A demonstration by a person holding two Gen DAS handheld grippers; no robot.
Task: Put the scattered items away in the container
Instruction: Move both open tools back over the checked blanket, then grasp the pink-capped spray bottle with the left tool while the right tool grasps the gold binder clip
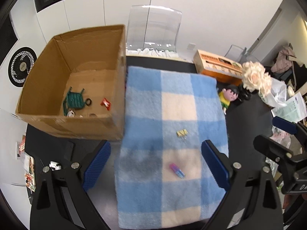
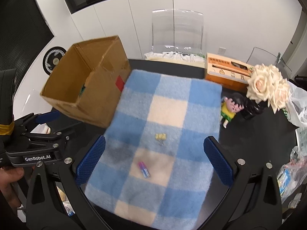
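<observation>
Left gripper: fingers spread wide, nothing between them. It hangs above the near part of the blue-and-cream checked blanket. Its blue-padded fingers frame the cloth at 8 and 4 o'clock in the left wrist view.

Right gripper: fingers likewise spread wide and holding nothing, above the same blanket. In the left wrist view it appears at 3 o'clock.

Container: an open cardboard box stands on the dark tabletop, at 10 o'clock in the left wrist view, its right wall just beside the blanket's left edge. Lying on the box floor: a small green chair-shaped item, a black ring just beside it, a red wrapped piece, and some small pale items near the front wall, too hidden to identify.

Items outside the box: a yellow binder clip lies on the blanket near its centre. A pink-and-blue stick-shaped item lies on a cream square at 6 o'clock from the clip, apart from it. Both sit between the spread fingers in each wrist view.

Surroundings: a cartoon figurine lies on the tabletop just off the blanket's right edge. A bunch of cream roses stands at 2 o'clock, an orange carton behind it. A clear chair stands at 12 o'clock beyond the tabletop.
</observation>
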